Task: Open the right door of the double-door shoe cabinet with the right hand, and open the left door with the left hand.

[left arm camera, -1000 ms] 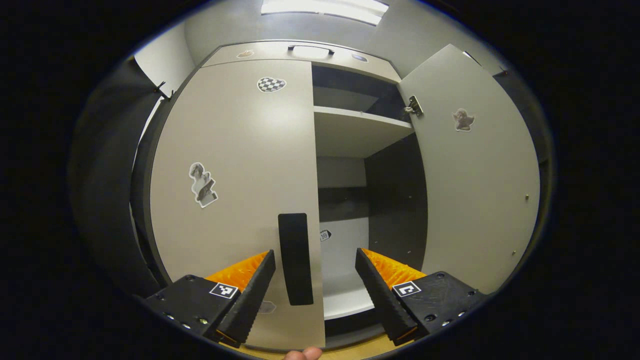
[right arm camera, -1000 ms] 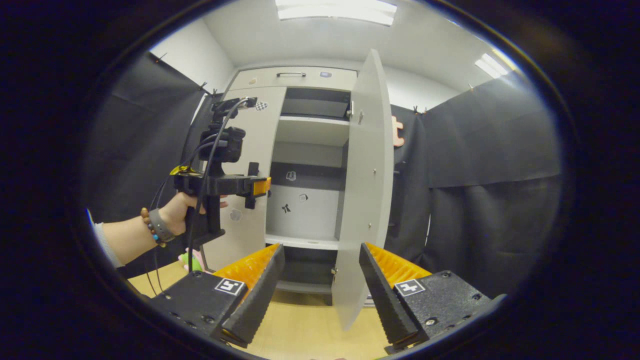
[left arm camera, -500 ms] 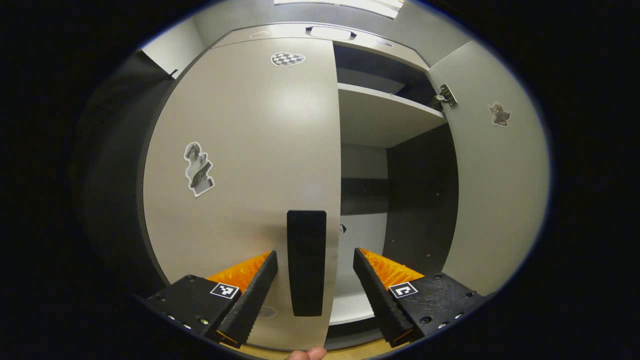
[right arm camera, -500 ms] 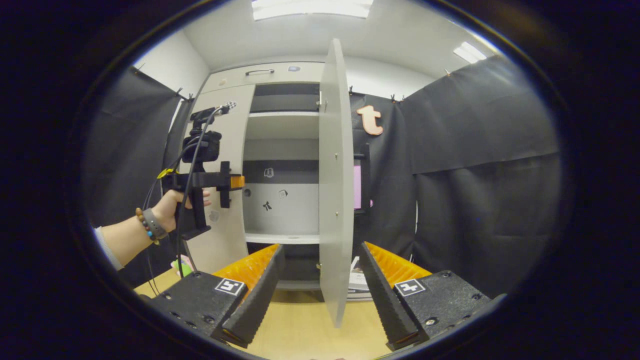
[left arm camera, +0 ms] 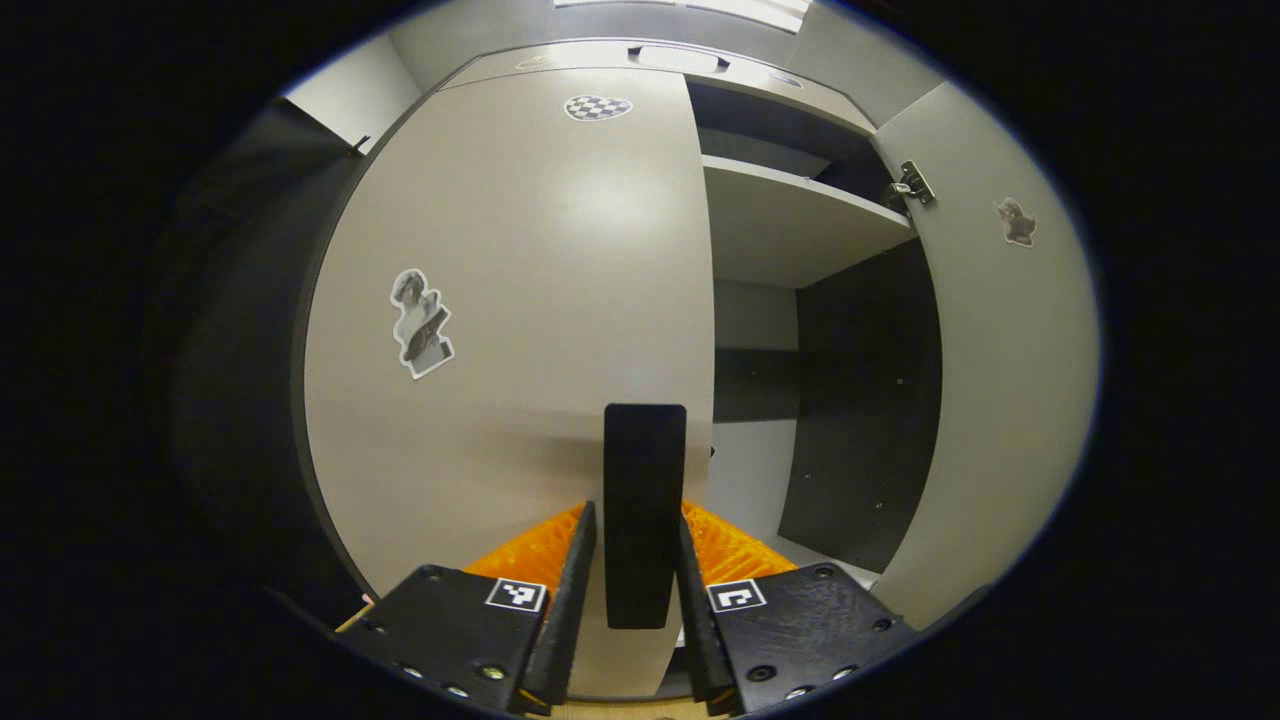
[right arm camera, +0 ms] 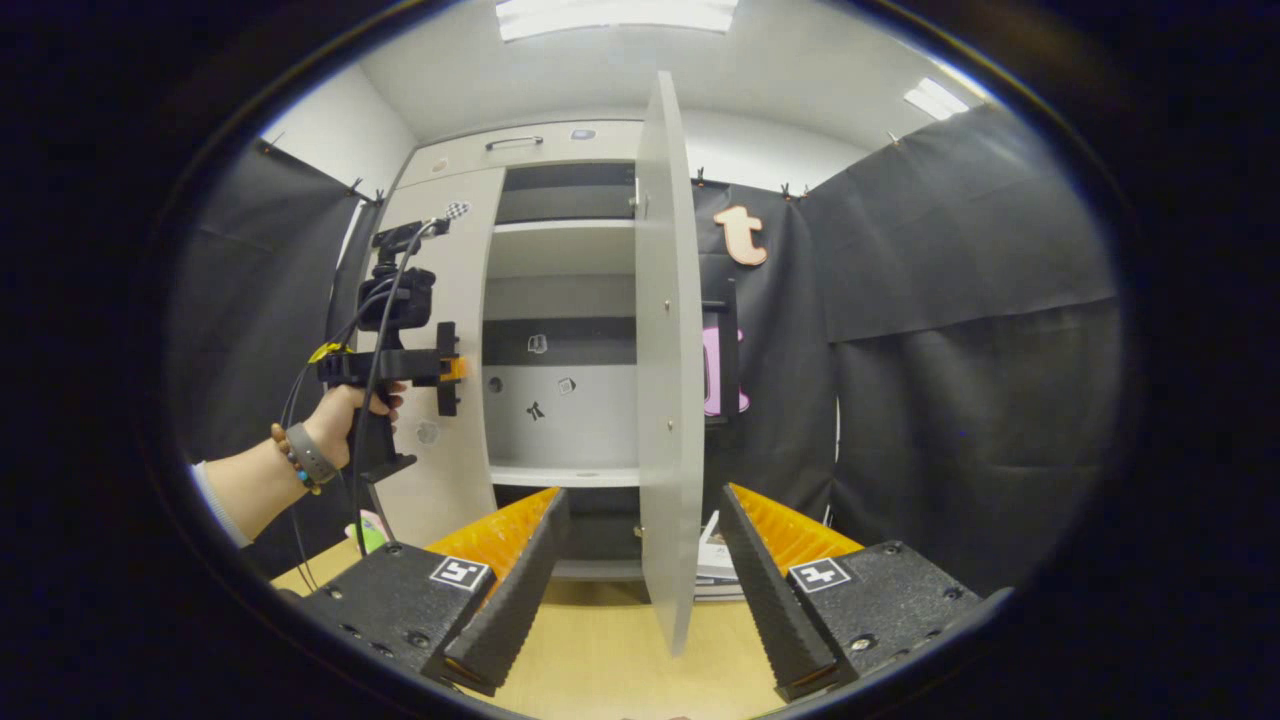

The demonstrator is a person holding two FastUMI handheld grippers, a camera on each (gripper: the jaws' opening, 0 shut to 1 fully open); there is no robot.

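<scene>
The grey shoe cabinet's left door (left arm camera: 520,300) stands closed, with a black vertical handle (left arm camera: 645,500) near its right edge. My left gripper (left arm camera: 632,610) is shut on that handle, one finger pressing each side. The right door (left arm camera: 1000,400) is swung wide open, baring a pale shelf (left arm camera: 790,230) and the dark interior. In the right gripper view the right door (right arm camera: 665,400) shows edge-on, and my right gripper (right arm camera: 640,590) hangs open before its lower edge, holding nothing. Farther off, a hand (right arm camera: 350,420) holds the left gripper (right arm camera: 445,368) against the left door (right arm camera: 440,280).
Black cloth walls (right arm camera: 950,400) flank the cabinet on both sides. A top drawer with a handle (right arm camera: 515,143) sits above the doors. A wooden floor (right arm camera: 600,660) runs up to the cabinet base, with a stack of booklets (right arm camera: 715,555) behind the open door and a green object (right arm camera: 372,528) at left.
My left gripper's fingers have closed from wide open onto the left door's handle, and it has moved a little closer. The right gripper has barely moved.
</scene>
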